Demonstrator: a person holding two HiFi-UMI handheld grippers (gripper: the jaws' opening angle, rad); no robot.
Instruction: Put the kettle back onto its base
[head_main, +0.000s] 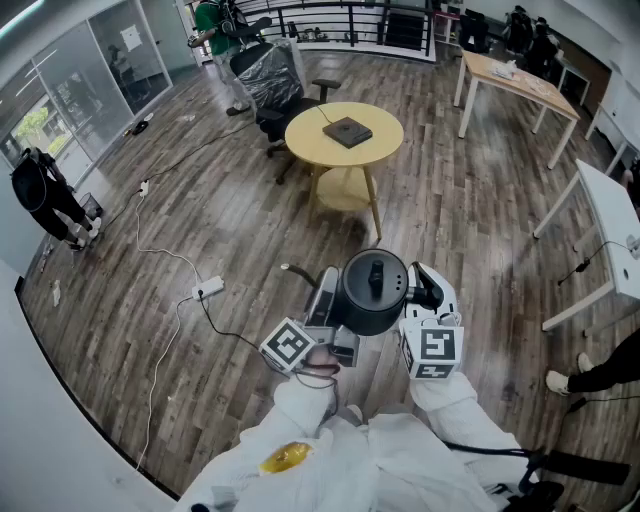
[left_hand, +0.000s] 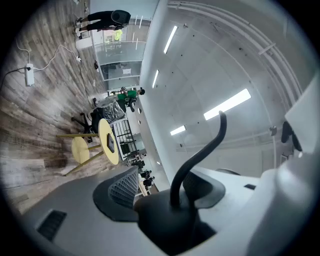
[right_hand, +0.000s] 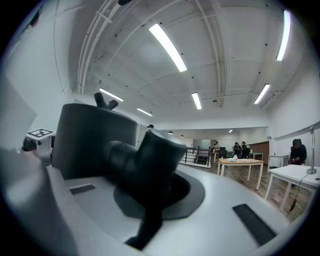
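Above the floor (head_main: 200, 215), right hand-held gripper (head_main: 420, 292) clamps the kettle (head_main: 372, 300).

I am seeing the kettle (head_main: 373, 292) gleaming black and my fingers (left_hand: 65, 205) showing pale grey. My marker cubes (head_main: 289, 346) are showing black-and-white squares, my sleeves (head_main: 300, 400) white. The round table (head_main: 310, 140) is glowing pale yellow, the floor (head_main: 220, 210) running in grey-brown planks.

Black kettle (head_main: 373, 292), upright, aloft, lid on
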